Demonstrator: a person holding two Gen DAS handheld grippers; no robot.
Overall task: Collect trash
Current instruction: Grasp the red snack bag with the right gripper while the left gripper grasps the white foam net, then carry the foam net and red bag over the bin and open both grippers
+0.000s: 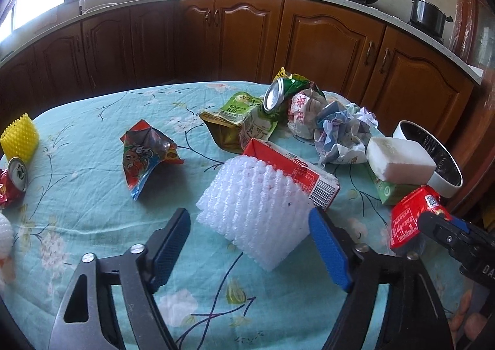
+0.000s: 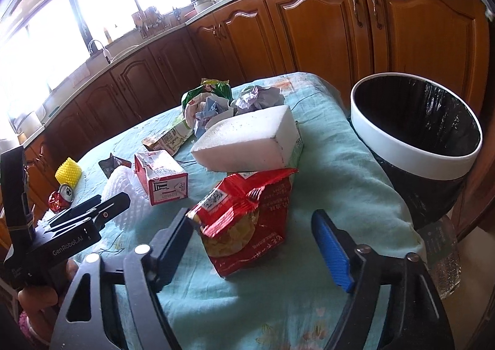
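Trash is lying all over the tabletop (image 1: 92, 213) we are working at, which is wearing a pale blue flowered cloth. We are holding the left tool (image 1: 249, 227) around a white foam net sleeve (image 1: 256, 198): its blue pads are standing on either side of the sleeve, the right pad looking to be at the sleeve's edge and the left pad showing a gap, so we are reading the jaws as spread and not yet pinching. Just beyond the sleeve a red carton (image 1: 290, 170) is lying against it, and farther ahead a green drink pouch (image 1: 241, 118), a green can (image 1: 275, 96) and crumpled paper (image 1: 340, 130) are piling together. To the left of this tool a flattened snack wrapper (image 1: 145, 152) is lying alone, and far left a yellow foam net (image 1: 20, 139) is standing by a crushed red can (image 1: 12, 176).

We are holding the right tool (image 2: 252, 220) around a red snack bag (image 2: 244, 220); the left pad is sitting at the bag's torn top, the right pad is standing clear of it, jaws spread. Directly beyond the bag a white foam block (image 2: 250, 139) is resting on other litter. To the right of this tool, off the tabletop's edge, a white-rimmed bin (image 2: 414, 152) with a black liner is standing open.
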